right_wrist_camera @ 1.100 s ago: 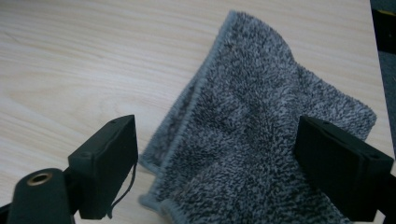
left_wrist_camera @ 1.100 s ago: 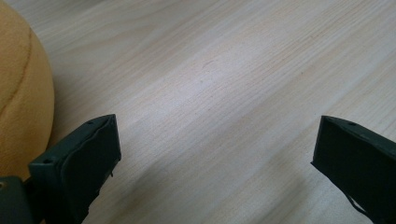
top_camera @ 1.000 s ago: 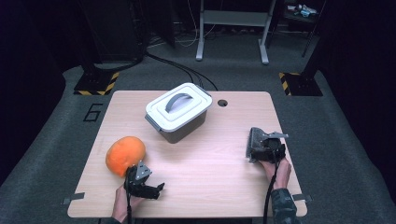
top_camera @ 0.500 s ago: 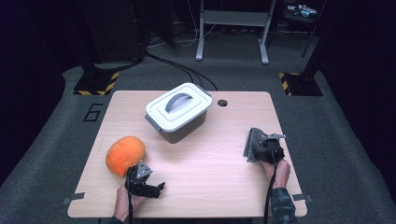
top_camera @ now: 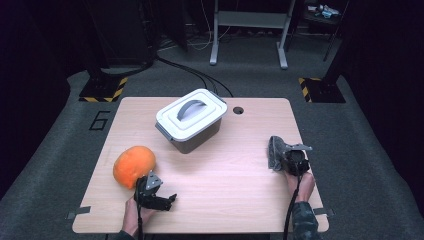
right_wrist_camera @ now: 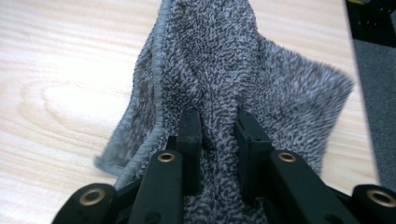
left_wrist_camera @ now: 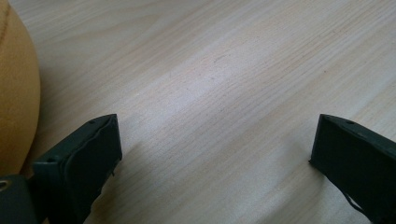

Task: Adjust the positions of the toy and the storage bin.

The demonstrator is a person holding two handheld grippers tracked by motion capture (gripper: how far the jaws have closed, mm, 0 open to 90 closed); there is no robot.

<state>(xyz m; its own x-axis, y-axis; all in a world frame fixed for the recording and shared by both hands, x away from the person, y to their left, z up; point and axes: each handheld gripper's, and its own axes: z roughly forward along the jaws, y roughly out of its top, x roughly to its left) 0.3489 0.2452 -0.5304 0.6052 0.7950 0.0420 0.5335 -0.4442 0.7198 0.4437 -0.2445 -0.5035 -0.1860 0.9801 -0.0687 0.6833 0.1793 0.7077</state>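
Grey cloth — pinched between jaws

A dim lab or test room, not a home. A pale wooden table stands on grey carpet, with black cables on the floor, yellow-and-black striped mats and a metal stand at the far side.

In the left gripper view the orange ball is cut off by the left edge of the frame. In the right gripper view the grey cloth runs past the top edge, and its pinched fold is hidden low in the frame between the jaws.
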